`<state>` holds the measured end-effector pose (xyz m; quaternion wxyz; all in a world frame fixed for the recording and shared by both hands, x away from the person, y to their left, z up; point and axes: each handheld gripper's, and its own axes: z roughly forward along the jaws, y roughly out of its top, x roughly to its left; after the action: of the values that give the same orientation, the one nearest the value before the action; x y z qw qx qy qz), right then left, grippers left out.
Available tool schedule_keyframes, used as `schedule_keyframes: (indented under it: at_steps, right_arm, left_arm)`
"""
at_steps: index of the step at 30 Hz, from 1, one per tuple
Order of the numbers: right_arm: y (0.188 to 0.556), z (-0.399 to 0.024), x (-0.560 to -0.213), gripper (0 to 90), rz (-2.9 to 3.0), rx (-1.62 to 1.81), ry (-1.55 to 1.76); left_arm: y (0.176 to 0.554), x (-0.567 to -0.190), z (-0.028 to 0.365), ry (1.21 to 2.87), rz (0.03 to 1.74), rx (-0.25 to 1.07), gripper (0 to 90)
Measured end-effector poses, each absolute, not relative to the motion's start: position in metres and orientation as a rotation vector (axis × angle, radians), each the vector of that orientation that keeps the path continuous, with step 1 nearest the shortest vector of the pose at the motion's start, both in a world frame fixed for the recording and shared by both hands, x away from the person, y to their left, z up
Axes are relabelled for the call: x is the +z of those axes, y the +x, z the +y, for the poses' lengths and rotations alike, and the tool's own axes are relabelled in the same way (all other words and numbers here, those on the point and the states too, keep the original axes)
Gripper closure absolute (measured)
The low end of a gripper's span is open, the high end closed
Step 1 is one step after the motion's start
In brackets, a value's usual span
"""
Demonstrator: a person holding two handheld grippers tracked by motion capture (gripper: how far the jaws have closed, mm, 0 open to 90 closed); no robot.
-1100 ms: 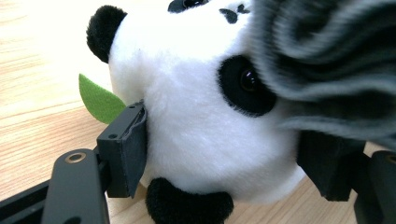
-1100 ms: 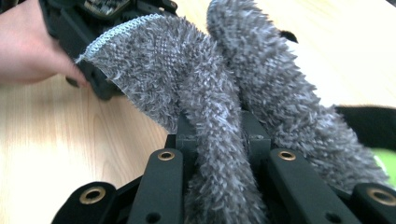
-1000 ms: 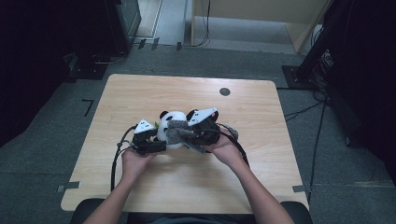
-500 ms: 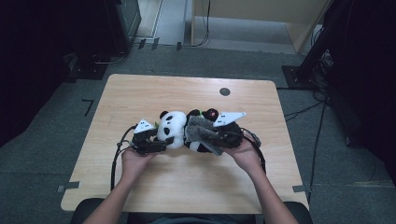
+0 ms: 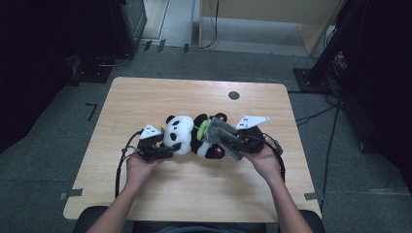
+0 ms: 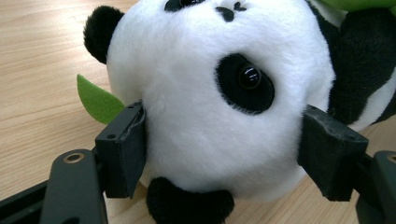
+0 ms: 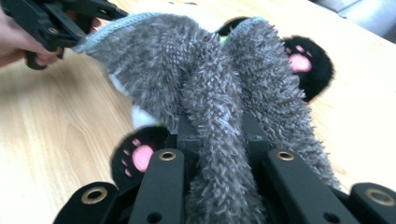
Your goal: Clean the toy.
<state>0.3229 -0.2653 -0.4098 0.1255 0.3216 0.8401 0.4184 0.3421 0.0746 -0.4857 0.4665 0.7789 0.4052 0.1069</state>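
The left gripper [image 6: 219, 154] is clamping the panda [image 5: 189, 133] by its head on the desk [image 5: 145, 97]; the right gripper [image 7: 217, 135] is pinching a grey cloth [image 7: 205, 70] lying over the panda's body.

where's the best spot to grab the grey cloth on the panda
Grip a bunched fold of the grey cloth, coming in from the feet end of the panda. The shaggy pile gathers into a thick ridge there that fits between the jaws, as the right hand-held gripper shows. Its flat part, draped over the belly, would probably be harder to pinch.
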Motion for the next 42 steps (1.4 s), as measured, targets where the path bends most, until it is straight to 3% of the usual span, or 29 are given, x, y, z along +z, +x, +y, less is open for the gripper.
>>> schedule_keyframes:
  at_steps: [17,42]
  right_arm:
    - [0.308,-0.243,-0.391,76.2,2.46,1.321,0.872]
    - [0.274,-0.169,-0.408,76.1,2.687,1.335,0.66]
  left_arm:
    - [0.343,-0.484,0.074,1.924,0.99,0.261,23.5]
    - [0.347,-0.481,0.073,1.936,0.995,0.252,22.0]
